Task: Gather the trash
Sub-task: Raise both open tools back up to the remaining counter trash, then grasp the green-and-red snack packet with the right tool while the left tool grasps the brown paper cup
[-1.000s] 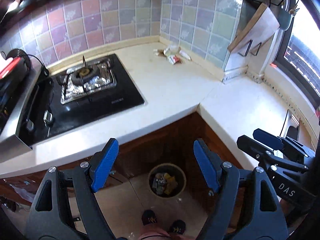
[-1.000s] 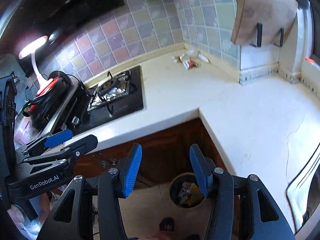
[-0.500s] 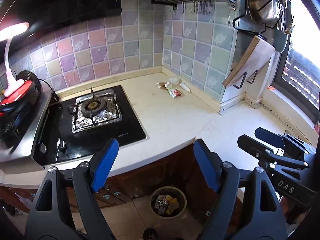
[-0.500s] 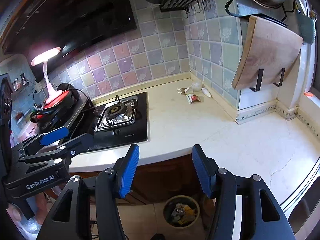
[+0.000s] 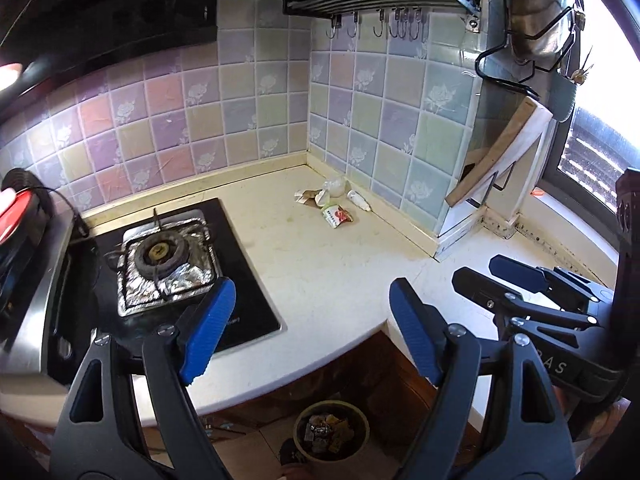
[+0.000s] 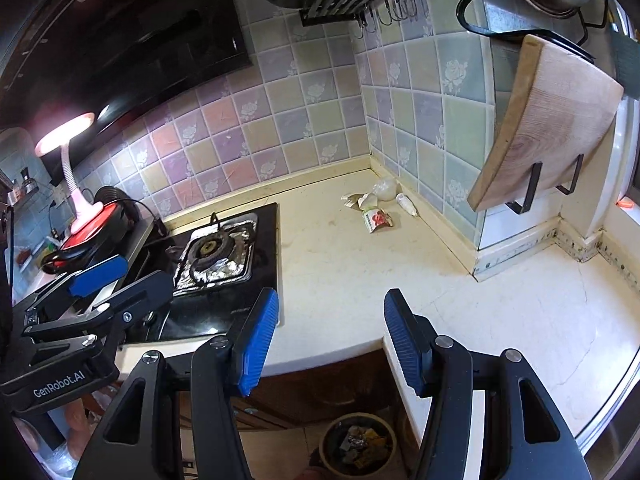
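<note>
A small heap of trash (image 5: 330, 200) (image 6: 376, 204) lies in the far corner of the cream counter (image 5: 340, 272) (image 6: 360, 280): crumpled paper, a white plastic wad, a red and green wrapper (image 5: 336, 216) (image 6: 376, 220) and a small white bottle (image 5: 359, 200) (image 6: 407, 204). On the floor below the counter's inner corner stands a round bin (image 5: 331, 436) (image 6: 358, 442) holding scraps. My left gripper (image 5: 310, 320) is open and empty over the counter's front edge. My right gripper (image 6: 330, 330) is open and empty beside it, far short of the heap.
A black gas hob (image 5: 176, 264) (image 6: 216, 256) with a foil-lined burner lies left of the heap. A wooden cutting board (image 5: 500, 160) (image 6: 548, 128) hangs on the right wall. A pink lamp (image 6: 68, 152) and a red appliance (image 6: 92, 224) stand far left. Hooks and pans hang overhead.
Both grippers have risen and moved towards the counter; the heap looks nearer and the bin has sunk to the bottom of both views. Both pairs of jaws stay open.
</note>
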{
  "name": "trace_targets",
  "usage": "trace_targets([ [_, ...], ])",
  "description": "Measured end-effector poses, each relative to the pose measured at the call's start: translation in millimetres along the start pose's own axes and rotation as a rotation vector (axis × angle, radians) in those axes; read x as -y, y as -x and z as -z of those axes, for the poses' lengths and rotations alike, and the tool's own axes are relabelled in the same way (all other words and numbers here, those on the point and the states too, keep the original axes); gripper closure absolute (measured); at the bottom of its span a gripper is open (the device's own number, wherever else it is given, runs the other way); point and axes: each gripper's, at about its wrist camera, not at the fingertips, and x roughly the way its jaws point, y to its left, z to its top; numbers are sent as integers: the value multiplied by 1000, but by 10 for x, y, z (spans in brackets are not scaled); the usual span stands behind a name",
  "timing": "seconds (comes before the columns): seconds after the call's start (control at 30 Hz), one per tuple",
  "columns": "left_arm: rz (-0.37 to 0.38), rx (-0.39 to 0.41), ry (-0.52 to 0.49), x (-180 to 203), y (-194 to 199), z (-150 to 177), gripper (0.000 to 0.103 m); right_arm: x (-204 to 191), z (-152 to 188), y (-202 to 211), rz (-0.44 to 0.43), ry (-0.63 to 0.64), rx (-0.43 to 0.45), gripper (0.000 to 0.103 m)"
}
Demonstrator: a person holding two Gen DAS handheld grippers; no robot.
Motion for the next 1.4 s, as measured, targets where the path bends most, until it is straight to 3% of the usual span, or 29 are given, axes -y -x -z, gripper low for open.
trace_targets([
  [0.3, 81, -64, -53, -406, -1254, -745, 26, 19, -792, -1172, 81, -51, -25, 47],
  [0.6, 150, -173, -95, -737, -2768, -1359, 26, 166, -1479, -2734, 141, -96, -112, 47],
  [0.73, 135, -204, -155, -759, -3405, -1519, 26, 329, -1649, -3410, 179, -77, -147, 47],
  [1.07, 192, -258, -413, -589, -4589, -1583, 25, 823, -1559, -4675, 169, -120, -291, 47],
  [1.3, 242, -293, -503, -439, -5025, -1543, 25, 950, -1373, -5234, 159, -99, -387, 47],
  [1.4, 246, -304, -547, -345, -5147, -1505, 25, 960, -1322, -5340, 164, -79, -393, 55],
])
